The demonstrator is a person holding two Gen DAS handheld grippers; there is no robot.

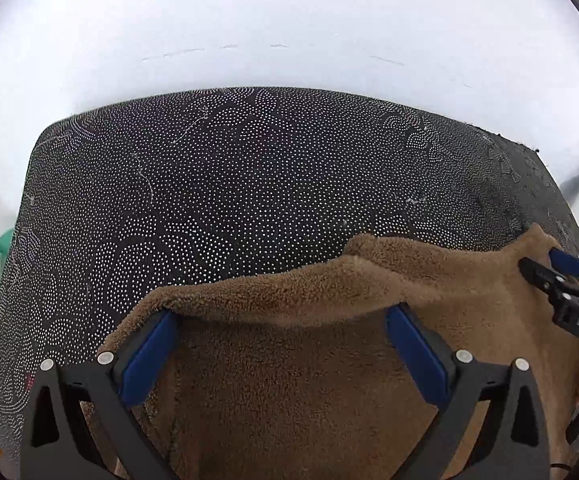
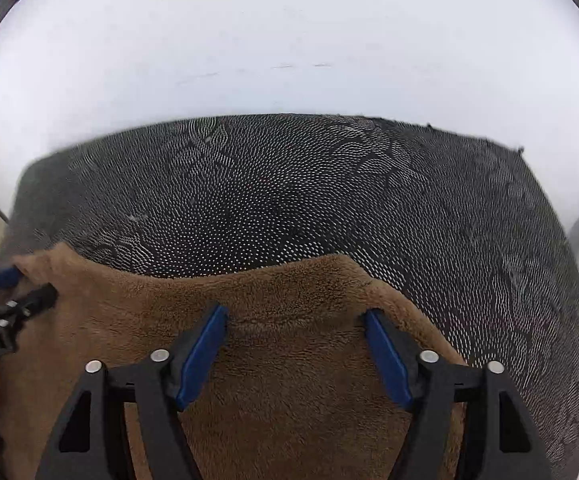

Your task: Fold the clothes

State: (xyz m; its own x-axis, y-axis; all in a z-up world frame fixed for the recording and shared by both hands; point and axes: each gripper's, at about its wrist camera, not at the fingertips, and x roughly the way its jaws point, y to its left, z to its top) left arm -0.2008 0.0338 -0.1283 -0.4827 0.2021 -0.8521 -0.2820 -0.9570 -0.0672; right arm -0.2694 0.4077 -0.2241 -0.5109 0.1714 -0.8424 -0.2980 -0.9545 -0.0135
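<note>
Now | fleece (image 1: 297, 380) lies on dotted cloth (image 1: 217, 184), far edge folded over | left gripper (image 1: 281, 332) and right gripper (image 2: 295, 332) both spread, gripping nothing | more folds likely remain

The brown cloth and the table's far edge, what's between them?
Only bare dotted black mat lies between the brown cloth and the far edge; both wrist views show it.

right tongs (image 2: 295, 320): spread, empty | brown fleece (image 2: 289, 400): beneath | dotted dark cloth (image 2: 289, 200): underneath
</note>
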